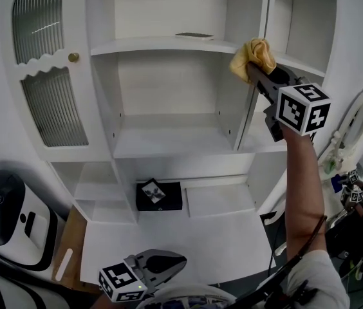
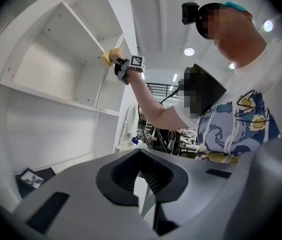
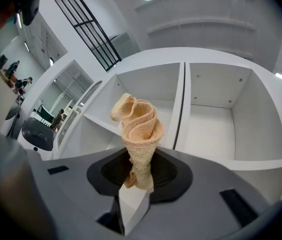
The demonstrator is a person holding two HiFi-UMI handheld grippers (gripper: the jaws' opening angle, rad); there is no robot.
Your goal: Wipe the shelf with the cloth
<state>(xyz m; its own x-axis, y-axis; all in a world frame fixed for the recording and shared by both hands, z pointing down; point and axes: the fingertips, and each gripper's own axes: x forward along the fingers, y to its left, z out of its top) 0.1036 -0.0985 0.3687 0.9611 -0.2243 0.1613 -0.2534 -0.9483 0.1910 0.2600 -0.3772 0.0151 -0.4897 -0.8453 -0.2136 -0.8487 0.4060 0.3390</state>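
A crumpled yellow cloth (image 1: 253, 55) is clamped in my right gripper (image 1: 251, 68), which is raised at the right end of the white cabinet's upper shelf (image 1: 162, 45), by the vertical divider. In the right gripper view the cloth (image 3: 138, 129) stands up from the shut jaws of the right gripper (image 3: 138, 176), with white shelf compartments behind it. My left gripper (image 1: 180, 261) hangs low in front of the cabinet, its jaws together and holding nothing. The left gripper view looks past the left gripper (image 2: 143, 184) at the far cloth (image 2: 109, 57) and the raised arm.
A thin dark flat item (image 1: 194, 35) lies on the upper shelf. A black framed card (image 1: 159, 196) leans in the lower bay. A ribbed-glass door (image 1: 46, 76) with a brass knob (image 1: 73, 57) hangs left. A white and black machine (image 1: 8, 224) stands at bottom left.
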